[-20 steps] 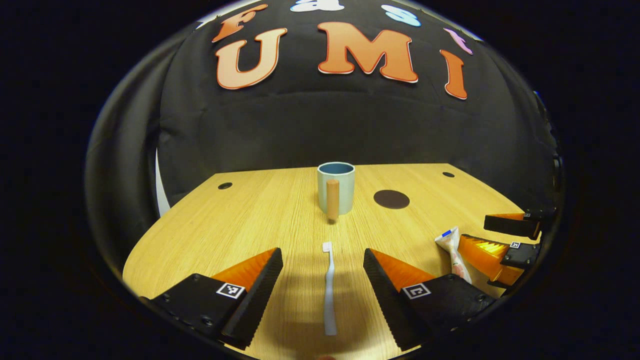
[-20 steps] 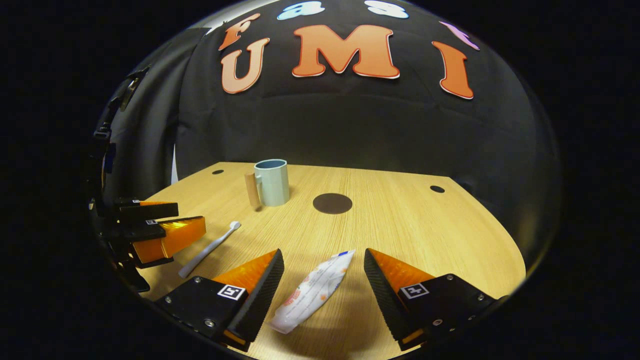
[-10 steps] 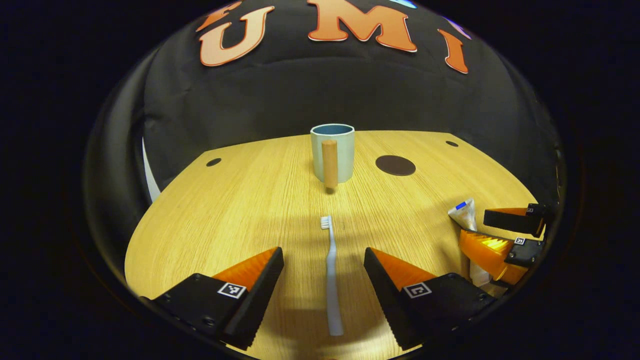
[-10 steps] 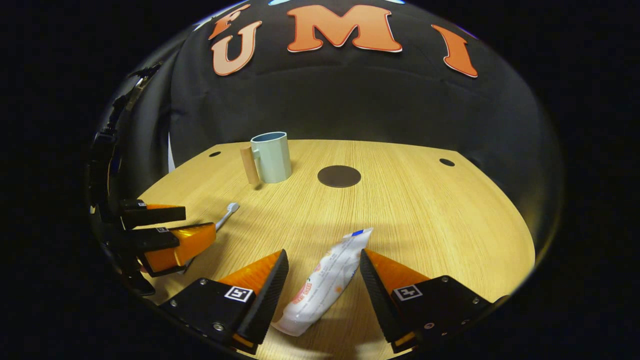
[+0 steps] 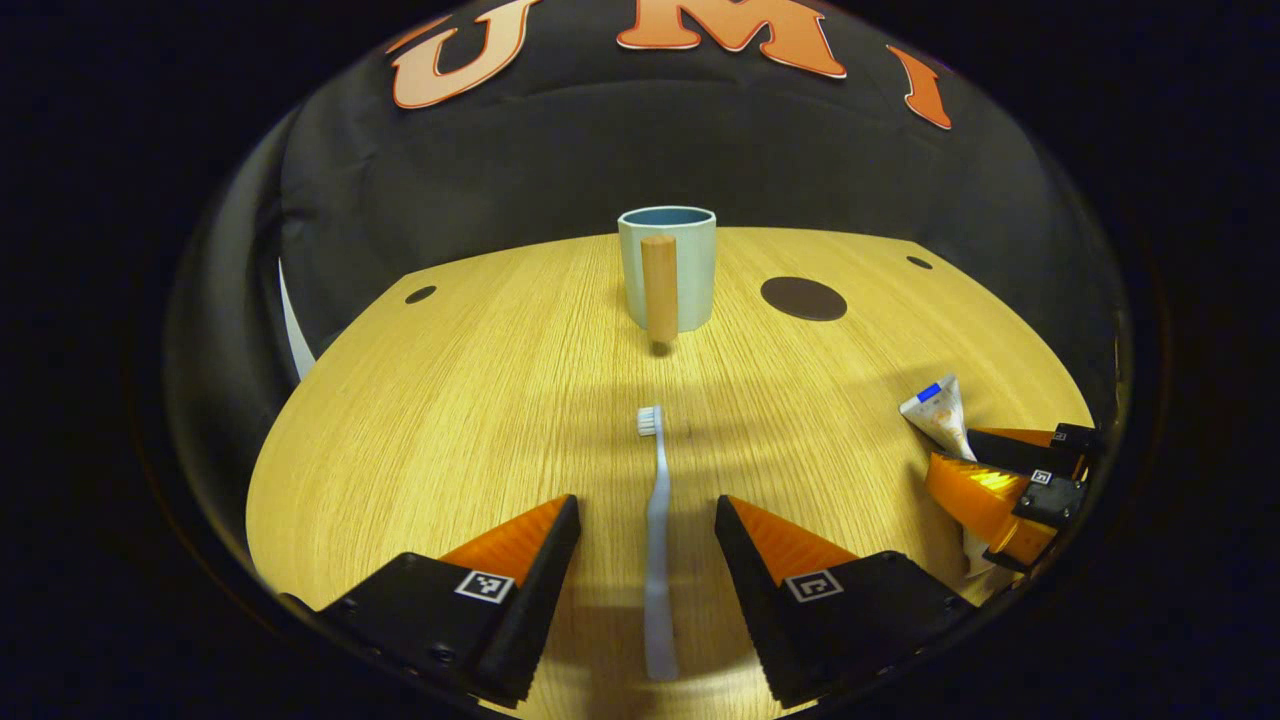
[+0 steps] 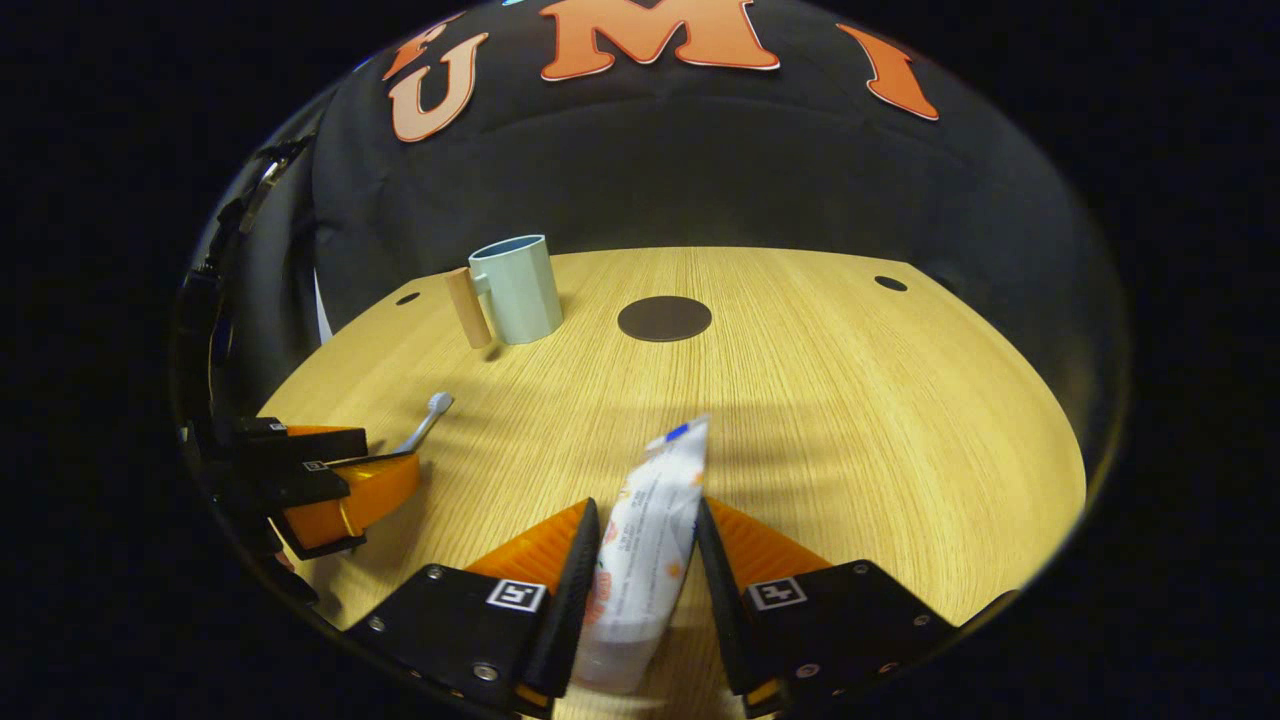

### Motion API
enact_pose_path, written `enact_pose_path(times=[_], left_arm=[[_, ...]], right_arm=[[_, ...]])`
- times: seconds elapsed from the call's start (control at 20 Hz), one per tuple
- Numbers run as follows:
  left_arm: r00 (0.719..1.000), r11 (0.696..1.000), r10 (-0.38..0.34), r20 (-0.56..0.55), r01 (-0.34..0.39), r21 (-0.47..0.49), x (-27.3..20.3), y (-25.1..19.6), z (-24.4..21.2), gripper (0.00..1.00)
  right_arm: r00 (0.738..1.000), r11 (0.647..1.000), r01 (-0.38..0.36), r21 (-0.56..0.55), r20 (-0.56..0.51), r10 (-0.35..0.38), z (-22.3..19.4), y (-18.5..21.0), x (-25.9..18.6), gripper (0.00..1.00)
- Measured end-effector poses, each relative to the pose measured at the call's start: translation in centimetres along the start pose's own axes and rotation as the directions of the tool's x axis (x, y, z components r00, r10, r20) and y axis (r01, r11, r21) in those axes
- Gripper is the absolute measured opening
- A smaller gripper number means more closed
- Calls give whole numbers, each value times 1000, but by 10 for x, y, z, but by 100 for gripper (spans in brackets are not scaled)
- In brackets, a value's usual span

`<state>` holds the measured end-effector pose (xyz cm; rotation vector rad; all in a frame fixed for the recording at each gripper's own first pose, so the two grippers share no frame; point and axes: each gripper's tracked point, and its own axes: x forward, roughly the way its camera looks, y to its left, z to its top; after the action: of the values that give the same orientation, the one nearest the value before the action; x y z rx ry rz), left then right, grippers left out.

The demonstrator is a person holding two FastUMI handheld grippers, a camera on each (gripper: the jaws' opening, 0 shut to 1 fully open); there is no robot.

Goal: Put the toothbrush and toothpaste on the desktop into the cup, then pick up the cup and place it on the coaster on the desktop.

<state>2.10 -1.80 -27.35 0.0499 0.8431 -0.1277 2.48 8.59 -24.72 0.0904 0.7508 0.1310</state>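
Observation:
A pale blue toothbrush [image 5: 655,540] lies on the wooden desktop [image 5: 480,400], pointing at the cup. My left gripper [image 5: 646,505] is open, low over the table, one finger on each side of the handle without touching it. The white toothpaste tube [image 6: 645,540] sits between the fingers of my right gripper [image 6: 645,510], which press on both its sides. A light blue cup [image 5: 668,270] with a wooden handle [image 5: 659,290] stands upright at the back, and the dark round coaster [image 5: 803,298] lies to its right. The right gripper view has the cup [image 6: 515,290], coaster [image 6: 664,318] and left gripper [image 6: 340,470].
Small dark holes [image 5: 420,294] [image 5: 918,262] mark the desktop's back corners. The black cloth wall rises right behind the table. My right gripper [image 5: 1000,480] with the tube's blue-striped end [image 5: 940,412] is at the right edge of the left gripper view.
Both grippers came down and forward over their objects. The right fingers closed in on the toothpaste tube. The left fingers narrowed a little around the toothbrush.

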Motion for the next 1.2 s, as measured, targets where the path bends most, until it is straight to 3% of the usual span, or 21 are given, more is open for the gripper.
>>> enact_pose_path(times=[0.05, 0.1, 0.15, 0.2, 0.3, 0.35, 0.6, 0.8, 1.2], left_arm=[[1000, 1000, -4, -12, 4, 7, 1, -4, -1, 75], [1000, 1000, -2, -17, 2, 13, 3, -5, 0, 68], [1000, 1000, -5, -24, 5, 14, 3, -7, 1, 55], [1000, 1000, 8, -28, -8, 15, 7, -6, 2, 49], [999, 999, 34, -40, -34, 16, 10, -1, 4, 19], [999, 1000, 28, -34, -27, 13, 7, -6, 6, 10], [1000, 1000, -10, 7, 10, -23, 5, -10, 6, 6], [999, 999, -23, 27, 24, -45, 5, -13, 8, 3], [988, 998, -17, 153, 26, -57, -15, -4, 31, 0]], right_arm=[[1000, 1000, 9, 2, -1, -9, 1, -3, 1, 45], [1000, 1000, 19, 8, 0, -19, 1, -10, 1, 39], [1000, 1000, 11, 23, 1, -11, 2, -10, 1, 24], [1000, 999, -5, 35, -5, 6, 2, -10, 0, 19], [998, 996, -64, 57, -17, 65, 2, -4, 1, 16], [994, 992, -101, 72, -24, 103, 1, -1, 0, 13], [989, 983, -145, 114, -10, 147, 5, 4, 1, 12], [977, 967, -211, 142, 27, 209, 15, 14, -3, 6], [972, 967, -206, 152, 150, 183, 50, 1, -22, 6]])
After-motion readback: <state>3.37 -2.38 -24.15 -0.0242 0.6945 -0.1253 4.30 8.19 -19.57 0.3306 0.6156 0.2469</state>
